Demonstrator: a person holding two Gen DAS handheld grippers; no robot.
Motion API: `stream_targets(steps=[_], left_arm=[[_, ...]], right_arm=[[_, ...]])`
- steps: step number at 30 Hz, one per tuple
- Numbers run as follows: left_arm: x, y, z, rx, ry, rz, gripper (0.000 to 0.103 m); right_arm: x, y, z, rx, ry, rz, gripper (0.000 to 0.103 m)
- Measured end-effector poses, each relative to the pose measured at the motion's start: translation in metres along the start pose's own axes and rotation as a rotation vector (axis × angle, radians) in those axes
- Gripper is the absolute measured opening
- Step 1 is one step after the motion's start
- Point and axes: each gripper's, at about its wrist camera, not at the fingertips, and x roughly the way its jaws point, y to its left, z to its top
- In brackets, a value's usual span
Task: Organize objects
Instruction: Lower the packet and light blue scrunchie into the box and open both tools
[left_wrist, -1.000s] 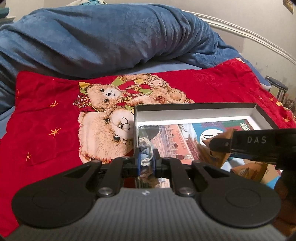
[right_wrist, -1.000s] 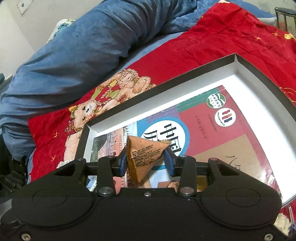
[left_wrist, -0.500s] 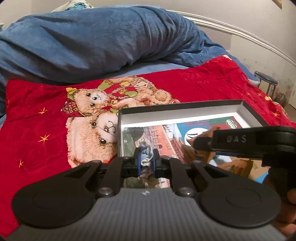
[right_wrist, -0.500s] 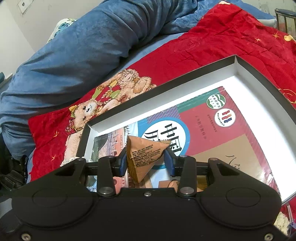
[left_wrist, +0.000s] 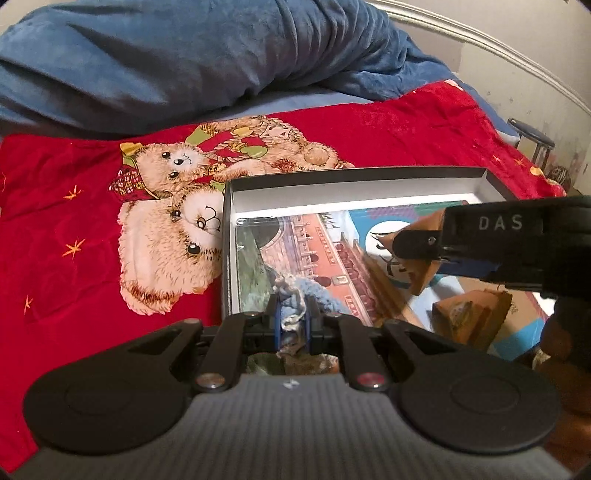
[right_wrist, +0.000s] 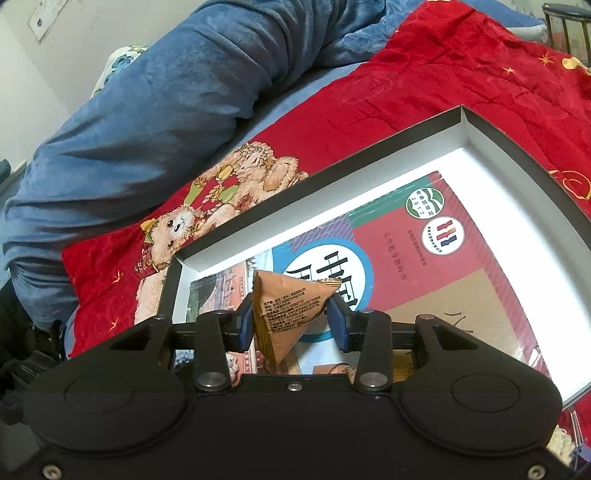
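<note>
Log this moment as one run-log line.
left gripper: jaws shut on blue knit piece | right gripper: jaws shut on brown snack packet | both over open box, book inside

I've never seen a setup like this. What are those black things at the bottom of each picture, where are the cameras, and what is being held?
No robot here: a person holds a two-finger gripper in each hand, each carrying a wide-angle camera that looks along its fingers. The left gripper is shut on a bit of light blue knitted cloth. The right gripper is shut on a brown triangular snack packet. Both are over a shallow box containing a book, lying on a red teddy-bear blanket on a bed. Another brown packet lies in the box.
</note>
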Motion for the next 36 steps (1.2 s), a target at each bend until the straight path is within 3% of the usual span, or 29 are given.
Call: stream_targets(steps=[8, 10, 20, 22, 24, 26, 30, 36], left_arm=[[0.004, -0.002, 0.002, 0.014, 0.012, 0.002, 0.017], [0.006, -0.002, 0.001, 0.012, 0.018, -0.004, 0.029], [0.008, -0.004, 0.002, 0.011, 0.017, -0.025, 0.042], [0.006, -0.004, 0.003, 0.021, 0.017, -0.029, 0.057], [0.0, -0.002, 0.004, 0.01, 0.008, -0.044, 0.064], [-0.01, 0.001, 0.007, -0.001, -0.014, -0.057, 0.064], [-0.044, 0.004, 0.018, 0.021, -0.095, -0.029, 0.072], [-0.122, 0.009, 0.031, 0.056, -0.243, -0.087, 0.084]], right_arm=[[0.002, 0.002, -0.001, -0.011, 0.01, -0.009, 0.039], [0.003, 0.002, -0.001, -0.011, 0.017, -0.027, 0.039], [0.004, 0.004, -0.003, -0.036, 0.017, -0.047, 0.04], [0.004, 0.005, -0.003, -0.031, 0.019, -0.048, 0.048], [0.002, 0.008, -0.001, -0.029, 0.028, -0.027, 0.071], [-0.004, 0.014, 0.001, -0.047, 0.02, 0.007, 0.072], [-0.034, 0.028, 0.01, -0.079, -0.024, 0.064, 0.087], [-0.117, 0.029, 0.024, -0.058, -0.153, 0.119, 0.097]])
